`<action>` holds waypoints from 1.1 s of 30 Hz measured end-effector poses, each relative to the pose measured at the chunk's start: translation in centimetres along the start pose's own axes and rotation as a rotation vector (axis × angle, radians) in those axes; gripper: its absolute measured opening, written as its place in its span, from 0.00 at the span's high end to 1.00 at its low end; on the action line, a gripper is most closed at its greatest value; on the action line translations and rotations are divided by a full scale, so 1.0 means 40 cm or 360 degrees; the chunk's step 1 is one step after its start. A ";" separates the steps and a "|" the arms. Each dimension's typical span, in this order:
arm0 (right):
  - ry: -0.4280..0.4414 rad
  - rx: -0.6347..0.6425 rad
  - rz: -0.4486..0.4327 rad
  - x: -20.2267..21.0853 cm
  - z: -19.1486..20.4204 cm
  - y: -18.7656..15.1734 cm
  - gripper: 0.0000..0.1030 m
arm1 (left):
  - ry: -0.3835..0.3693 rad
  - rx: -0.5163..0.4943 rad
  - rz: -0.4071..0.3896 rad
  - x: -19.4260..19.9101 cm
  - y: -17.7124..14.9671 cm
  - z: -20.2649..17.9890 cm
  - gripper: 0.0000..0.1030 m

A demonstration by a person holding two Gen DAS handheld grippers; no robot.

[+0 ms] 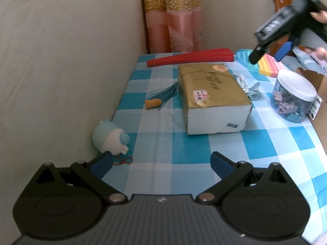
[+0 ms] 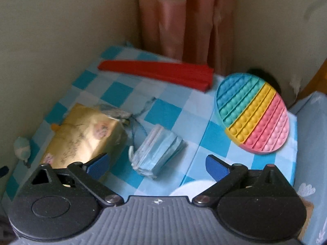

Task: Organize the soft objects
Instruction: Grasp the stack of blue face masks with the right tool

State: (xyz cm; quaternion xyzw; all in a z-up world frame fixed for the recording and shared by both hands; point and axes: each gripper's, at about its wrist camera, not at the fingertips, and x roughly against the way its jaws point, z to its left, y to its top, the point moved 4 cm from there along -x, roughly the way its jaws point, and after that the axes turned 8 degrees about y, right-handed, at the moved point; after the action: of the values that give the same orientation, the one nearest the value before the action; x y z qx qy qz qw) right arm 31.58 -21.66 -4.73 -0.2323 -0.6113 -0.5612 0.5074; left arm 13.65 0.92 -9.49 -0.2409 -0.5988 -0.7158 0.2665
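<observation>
A gold-wrapped tissue pack (image 1: pixel 212 100) lies mid-table on the blue checked cloth (image 1: pixel 184 147); it also shows in the right wrist view (image 2: pixel 85 134). A small blue-and-white plush toy (image 1: pixel 111 139) sits at the left table edge by the wall. A stack of blue face masks (image 2: pixel 158 151) lies right of the pack. A round rainbow pop-it pad (image 2: pixel 253 112) lies at the back right. My left gripper (image 1: pixel 161 164) is open and empty, low over the near table. My right gripper (image 2: pixel 157 164) is open and empty, just above the masks; it also shows in the left wrist view (image 1: pixel 269 52).
A red folded fan (image 1: pixel 192 58) lies along the back edge before pink curtains (image 1: pixel 173 20). A blue tassel with an orange piece (image 1: pixel 155 102) lies left of the pack. A clear jar with a white lid (image 1: pixel 294 96) and a cardboard box (image 1: pixel 318 85) stand at the right.
</observation>
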 end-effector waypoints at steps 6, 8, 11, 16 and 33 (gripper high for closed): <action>0.0080 -0.0274 0.0220 -0.107 -0.056 0.038 0.20 | -0.0013 -0.0014 0.0017 -0.005 -0.004 -0.006 0.02; 0.0092 -0.0337 0.0256 -0.132 -0.067 0.048 0.25 | -0.0005 -0.0019 0.0023 -0.008 -0.007 -0.006 0.02; 0.0104 -0.0420 0.0301 -0.160 -0.078 0.060 0.26 | 0.0014 -0.0017 0.0035 -0.012 -0.010 -0.004 0.02; 0.0096 -0.0509 0.0340 -0.198 -0.082 0.076 0.29 | 0.0045 -0.0001 0.0057 -0.016 -0.011 -0.003 0.02; 0.0086 -0.0423 0.0326 -0.216 -0.068 0.069 0.67 | 0.0098 0.0006 0.0086 -0.003 0.030 0.010 0.02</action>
State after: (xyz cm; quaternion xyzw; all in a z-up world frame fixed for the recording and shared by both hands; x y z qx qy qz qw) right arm 38.16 -20.99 -11.50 -0.3434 -0.4908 -0.5885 0.5430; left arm 14.54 1.14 -8.63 -0.2343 -0.5850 -0.7143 0.3044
